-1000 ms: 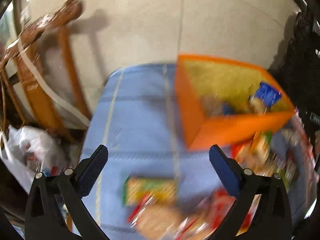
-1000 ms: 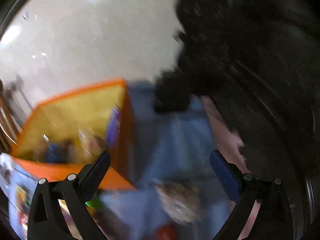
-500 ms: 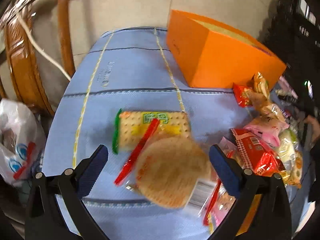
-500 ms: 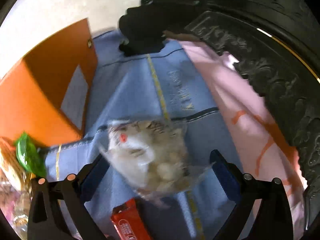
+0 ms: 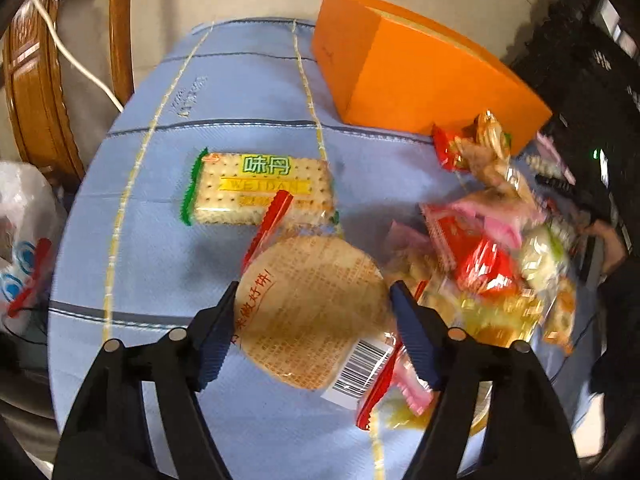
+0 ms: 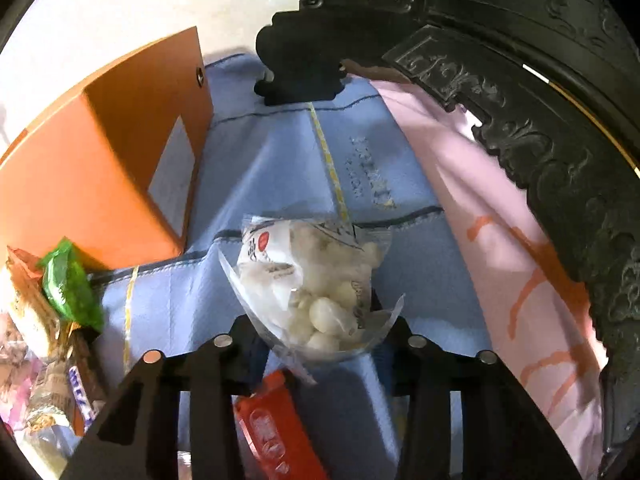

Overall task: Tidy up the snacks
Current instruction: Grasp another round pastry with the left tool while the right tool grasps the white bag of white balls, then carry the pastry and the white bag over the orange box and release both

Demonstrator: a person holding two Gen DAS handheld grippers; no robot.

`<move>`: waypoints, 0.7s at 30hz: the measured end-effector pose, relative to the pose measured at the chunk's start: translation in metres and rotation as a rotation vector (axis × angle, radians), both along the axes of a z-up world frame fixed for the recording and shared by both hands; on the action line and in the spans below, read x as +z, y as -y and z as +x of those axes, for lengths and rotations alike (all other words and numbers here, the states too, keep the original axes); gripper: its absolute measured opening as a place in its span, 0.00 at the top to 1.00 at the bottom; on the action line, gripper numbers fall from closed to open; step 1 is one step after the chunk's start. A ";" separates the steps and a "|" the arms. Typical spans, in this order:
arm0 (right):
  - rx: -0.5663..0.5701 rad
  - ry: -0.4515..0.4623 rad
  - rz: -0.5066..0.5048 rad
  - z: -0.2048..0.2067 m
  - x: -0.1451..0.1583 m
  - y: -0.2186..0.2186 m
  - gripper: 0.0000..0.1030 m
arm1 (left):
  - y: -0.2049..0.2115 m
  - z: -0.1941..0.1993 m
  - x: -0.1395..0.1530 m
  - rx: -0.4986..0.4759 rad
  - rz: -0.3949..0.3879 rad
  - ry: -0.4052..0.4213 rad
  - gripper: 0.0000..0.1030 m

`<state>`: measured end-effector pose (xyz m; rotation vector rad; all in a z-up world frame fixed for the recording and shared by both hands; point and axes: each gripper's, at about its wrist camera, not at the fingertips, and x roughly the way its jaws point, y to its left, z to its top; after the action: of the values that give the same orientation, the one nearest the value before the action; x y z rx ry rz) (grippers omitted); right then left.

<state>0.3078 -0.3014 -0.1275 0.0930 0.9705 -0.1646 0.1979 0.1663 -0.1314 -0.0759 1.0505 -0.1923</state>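
Note:
In the left wrist view my left gripper (image 5: 312,300) has its blue pads against both sides of a round flat cracker pack (image 5: 310,310) lying on the blue cloth (image 5: 248,92). A rectangular biscuit pack (image 5: 260,188) lies just beyond it. The orange box (image 5: 416,80) stands at the back right. In the right wrist view my right gripper (image 6: 320,332) is shut on a clear bag of white candies (image 6: 312,284), its fingertips hidden behind the bag. The orange box (image 6: 96,168) is to its left.
A heap of mixed snack packs (image 5: 492,248) lies right of the left gripper. A red pack (image 6: 276,432) and a green pack (image 6: 68,284) lie near the right gripper. A wooden chair (image 5: 36,92), a white plastic bag (image 5: 20,240), dark carved furniture (image 6: 540,92) and pink cloth (image 6: 500,240) border the table.
Both grippers dropped toward the table and narrowed from wide open. The left one closed around the round cracker pack, the right one onto the candy bag.

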 end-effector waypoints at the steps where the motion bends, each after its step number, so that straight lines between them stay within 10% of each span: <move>1: -0.004 -0.002 0.002 -0.001 0.000 0.000 0.61 | -0.001 -0.005 0.001 0.000 0.017 0.009 0.32; 16: 0.027 0.137 -0.064 -0.038 0.042 -0.028 0.62 | -0.010 -0.061 0.040 -0.007 -0.029 0.168 0.33; 21: 0.022 0.192 0.068 -0.044 0.062 -0.025 0.62 | -0.008 -0.040 0.059 0.042 -0.061 0.189 0.33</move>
<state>0.2641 -0.2763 -0.0654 0.1577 0.7849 -0.1008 0.1579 0.1745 -0.0724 -0.1324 0.8537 -0.1898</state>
